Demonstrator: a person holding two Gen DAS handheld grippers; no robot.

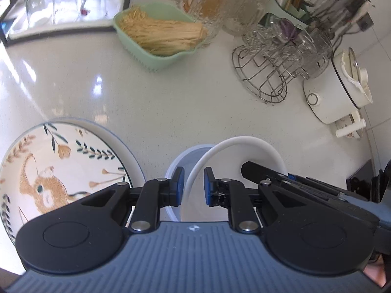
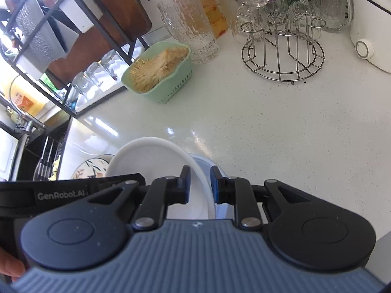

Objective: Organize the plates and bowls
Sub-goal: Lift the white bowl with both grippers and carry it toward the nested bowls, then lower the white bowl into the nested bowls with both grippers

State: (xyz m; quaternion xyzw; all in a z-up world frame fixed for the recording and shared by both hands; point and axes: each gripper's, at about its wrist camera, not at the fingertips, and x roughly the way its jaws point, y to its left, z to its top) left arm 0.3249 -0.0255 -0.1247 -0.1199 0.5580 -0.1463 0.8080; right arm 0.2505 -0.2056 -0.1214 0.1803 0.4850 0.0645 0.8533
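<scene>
A plain white bowl (image 1: 244, 151) hangs tilted over a pale blue bowl (image 1: 182, 162) on the counter. My left gripper (image 1: 194, 186) is shut on the white bowl's near rim, which runs between its blue pads. One finger (image 1: 254, 169) of the right gripper reaches in over the bowl's far side. In the right wrist view, my right gripper (image 2: 200, 185) is shut on the opposite rim of the white bowl (image 2: 151, 161), with the pale blue bowl (image 2: 210, 162) just behind. A deer-patterned plate (image 1: 61, 166) lies flat to the left and also shows in the right wrist view (image 2: 90, 168).
A green basket (image 1: 158, 36) of dried noodles sits mid-counter. A wire glass rack (image 1: 268, 73) and a white electric pot (image 1: 342, 90) stand to the right. Upturned glasses (image 1: 66, 2) fill a tray at the back left. A black dish rack (image 2: 48, 36) rises beside the sink.
</scene>
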